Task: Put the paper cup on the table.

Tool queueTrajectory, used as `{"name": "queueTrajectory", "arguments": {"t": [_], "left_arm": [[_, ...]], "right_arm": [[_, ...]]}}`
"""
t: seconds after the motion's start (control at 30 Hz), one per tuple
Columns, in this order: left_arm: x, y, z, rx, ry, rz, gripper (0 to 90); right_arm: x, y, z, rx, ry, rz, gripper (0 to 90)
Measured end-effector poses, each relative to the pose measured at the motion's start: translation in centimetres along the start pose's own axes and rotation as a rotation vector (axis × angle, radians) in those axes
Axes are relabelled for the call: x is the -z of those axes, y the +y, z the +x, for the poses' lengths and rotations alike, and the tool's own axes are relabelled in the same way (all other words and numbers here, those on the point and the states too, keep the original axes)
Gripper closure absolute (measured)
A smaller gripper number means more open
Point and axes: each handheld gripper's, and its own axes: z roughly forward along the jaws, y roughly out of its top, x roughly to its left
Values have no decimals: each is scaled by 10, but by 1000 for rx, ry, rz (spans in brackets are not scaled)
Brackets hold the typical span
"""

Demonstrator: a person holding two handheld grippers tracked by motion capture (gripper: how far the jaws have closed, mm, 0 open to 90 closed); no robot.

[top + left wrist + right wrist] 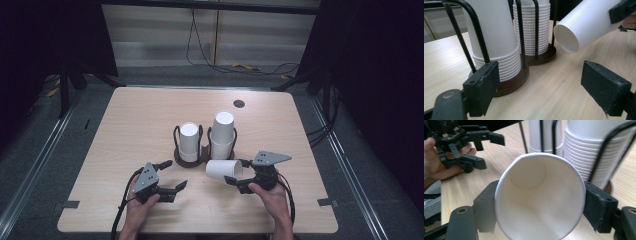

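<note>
right now the right gripper (239, 181) has its jaws clamped on a single white paper cup (224, 170), one jaw on each side of the cup's wall near the rim. the cup lies on its side between those jaws, its closed bottom toward the left gripper (176, 177) and its mouth back toward the right hand (270, 196), so the right gripper view looks straight down inside it.

the left gripper's jaws stand wide apart with nothing between them, bare light wood counter (130, 120) under the gap. just beyond its jaws sits a dark brown double holder (199, 155) with black wire uprights, carrying two upside-down stacks of white cups: a shorter stack (189, 142) ahead of the left jaw and a taller stack (222, 135) farther on. the held cup hangs close in front of the taller stack, apart from it.
</note>
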Motion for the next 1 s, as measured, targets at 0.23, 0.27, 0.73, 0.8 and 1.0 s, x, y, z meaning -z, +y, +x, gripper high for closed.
{"name": "queueTrajectory", "arguments": {"t": [0.23, 0.27, 0.73, 0.8, 1.0], "left_arm": [[8, -4, 0, 23, 60, -77, 156], [9, -4, 0, 30, 64, -91, 156], [17, -9, -3, 48, 189, -174, 156], [17, -9, -5, 51, 194, -178, 157], [18, -9, -5, 56, 219, -175, 157]], "right_arm": [[15, 1, -1, -17, -64, 11, 237], [16, 2, -2, -26, -77, 22, 237], [32, 16, -14, -64, -167, 153, 238], [36, 20, -18, -71, -188, 172, 238], [45, 30, -30, -83, -253, 246, 238]]}}
